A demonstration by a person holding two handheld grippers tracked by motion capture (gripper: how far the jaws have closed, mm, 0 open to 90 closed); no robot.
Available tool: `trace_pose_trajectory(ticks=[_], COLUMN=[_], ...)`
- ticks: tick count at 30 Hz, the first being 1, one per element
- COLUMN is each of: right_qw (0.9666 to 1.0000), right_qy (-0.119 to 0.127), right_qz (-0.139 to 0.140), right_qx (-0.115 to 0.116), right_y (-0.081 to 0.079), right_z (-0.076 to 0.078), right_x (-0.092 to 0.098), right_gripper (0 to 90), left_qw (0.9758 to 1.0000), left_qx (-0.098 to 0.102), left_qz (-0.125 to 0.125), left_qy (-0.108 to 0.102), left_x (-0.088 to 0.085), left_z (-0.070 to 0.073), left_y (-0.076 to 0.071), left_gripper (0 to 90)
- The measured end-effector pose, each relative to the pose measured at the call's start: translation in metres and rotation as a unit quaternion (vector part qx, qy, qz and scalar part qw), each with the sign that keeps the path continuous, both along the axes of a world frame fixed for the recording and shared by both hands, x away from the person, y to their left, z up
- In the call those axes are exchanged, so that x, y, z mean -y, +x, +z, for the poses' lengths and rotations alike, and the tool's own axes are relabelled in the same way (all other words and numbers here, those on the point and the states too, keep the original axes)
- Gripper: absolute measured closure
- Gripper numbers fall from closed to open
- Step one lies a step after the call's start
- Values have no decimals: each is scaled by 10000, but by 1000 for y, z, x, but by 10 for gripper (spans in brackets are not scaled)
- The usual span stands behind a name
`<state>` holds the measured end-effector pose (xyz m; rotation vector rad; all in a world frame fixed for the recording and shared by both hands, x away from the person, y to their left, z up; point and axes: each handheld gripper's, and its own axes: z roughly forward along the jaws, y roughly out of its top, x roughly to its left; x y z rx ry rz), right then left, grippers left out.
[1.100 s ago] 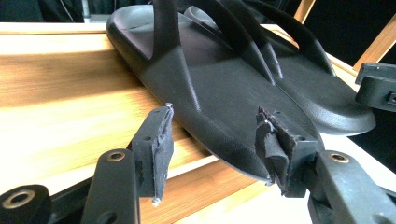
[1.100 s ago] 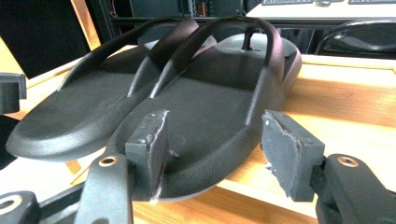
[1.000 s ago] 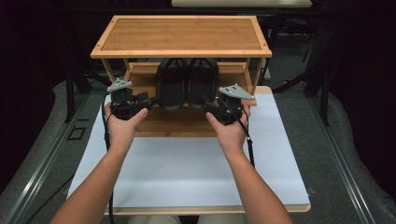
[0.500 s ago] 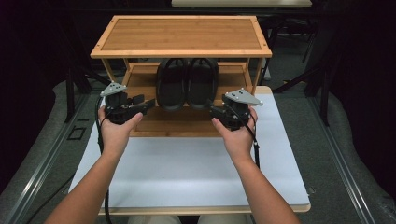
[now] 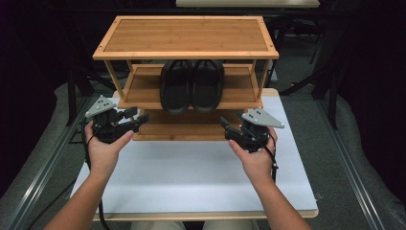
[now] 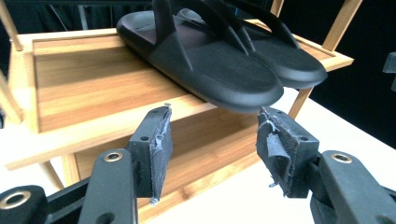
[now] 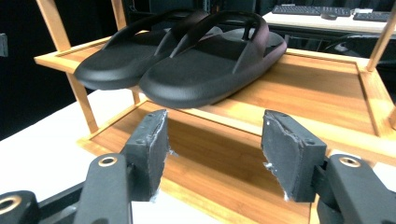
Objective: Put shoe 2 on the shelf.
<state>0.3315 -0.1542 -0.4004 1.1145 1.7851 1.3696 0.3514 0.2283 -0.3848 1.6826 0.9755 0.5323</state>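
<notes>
Both hand-held grippers have drawn back toward the near side and apart: the left hand-held gripper [image 5: 136,119] and right hand-held gripper [image 5: 225,125] hang spread and empty above the desk [image 5: 191,182]. The black flip-flops [image 5: 191,85] sit paired on the bamboo rack's [image 5: 186,43] middle shelf, so placing looks finished.

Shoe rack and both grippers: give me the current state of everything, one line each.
Left gripper: open, holding nothing, aimed at the left slipper's heel.
Right gripper: open, holding nothing, short of the rack.
Left slipper: flat on the middle shelf, heel overhanging the front edge.
Right slipper: flat beside it, sides touching, heel overhanging too.
Shoe rack: upright on the white table; top and bottom shelves bare.
</notes>
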Motion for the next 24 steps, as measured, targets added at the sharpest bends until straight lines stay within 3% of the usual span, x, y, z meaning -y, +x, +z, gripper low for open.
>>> trace_pose_trajectory(ticks=[8, 16, 24], right_qw=[9999, 9992, 9976], right_qy=[-11, -175, -307], right_qz=[-57, -346, -618], right_qx=[120, 50, -5], right_y=[-33, -62, -78], right_z=[-18, -47, -75], right_x=[22, 43, 57], right_gripper=[403, 402, 402], left_qw=[10000, 9996, 9993], left_qx=[-4, -78, -267], left_qz=[49, 230, 184], left_qy=[-36, 107, 176], left_x=[-15, -26, -29], left_z=[-19, -57, -87], left_y=[-21, -43, -56], left_gripper=[445, 441, 437])
